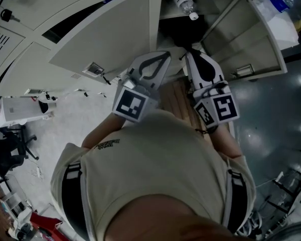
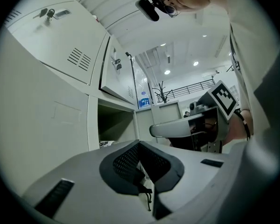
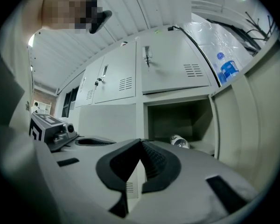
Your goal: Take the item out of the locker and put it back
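bottle [image 1: 183, 1] lies in the open locker [image 1: 215, 1] at upper centre; left gripper [image 1: 158, 59] and right gripper [image 1: 193, 55] below, jaws together, holding nothing.

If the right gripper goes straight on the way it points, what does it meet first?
The right gripper likely meets the locker's upright frame first; the bottle lies right of that line. Depth is unclear.

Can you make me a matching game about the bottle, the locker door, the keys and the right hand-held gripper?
1 clear plastic bottle
2 grey metal locker door
3 small metal keys
4 right hand-held gripper

A shut, empty
B swung open
C lying inside the locker
D hanging from a lock

Pairs: 1-C, 2-B, 3-D, 4-A
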A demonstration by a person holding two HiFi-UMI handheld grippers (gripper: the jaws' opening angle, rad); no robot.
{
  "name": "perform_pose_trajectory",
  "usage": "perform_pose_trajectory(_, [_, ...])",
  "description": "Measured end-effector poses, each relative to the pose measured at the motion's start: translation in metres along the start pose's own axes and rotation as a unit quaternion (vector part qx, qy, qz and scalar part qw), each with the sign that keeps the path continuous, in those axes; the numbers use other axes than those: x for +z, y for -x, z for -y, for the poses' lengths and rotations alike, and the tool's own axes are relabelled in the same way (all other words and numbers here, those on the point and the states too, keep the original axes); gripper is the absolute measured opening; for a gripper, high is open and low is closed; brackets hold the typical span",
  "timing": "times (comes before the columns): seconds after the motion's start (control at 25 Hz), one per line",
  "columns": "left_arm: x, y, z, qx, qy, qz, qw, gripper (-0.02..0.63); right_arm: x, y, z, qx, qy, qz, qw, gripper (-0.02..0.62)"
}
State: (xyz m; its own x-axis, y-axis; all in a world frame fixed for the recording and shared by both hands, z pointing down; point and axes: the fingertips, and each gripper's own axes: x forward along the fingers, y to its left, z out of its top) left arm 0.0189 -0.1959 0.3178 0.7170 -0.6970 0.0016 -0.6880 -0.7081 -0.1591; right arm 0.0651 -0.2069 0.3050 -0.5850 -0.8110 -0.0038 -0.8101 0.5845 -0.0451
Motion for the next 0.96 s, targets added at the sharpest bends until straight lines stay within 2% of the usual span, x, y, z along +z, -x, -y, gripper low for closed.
perform_pose_trajectory(0.96, [0.0070,0.0045,-0.0033,0.004,0.006,0.011,0.9999,0.012,0.0016,-0.0002,-0.0049,0.001,0.004,-0.002,1.000,0.002])
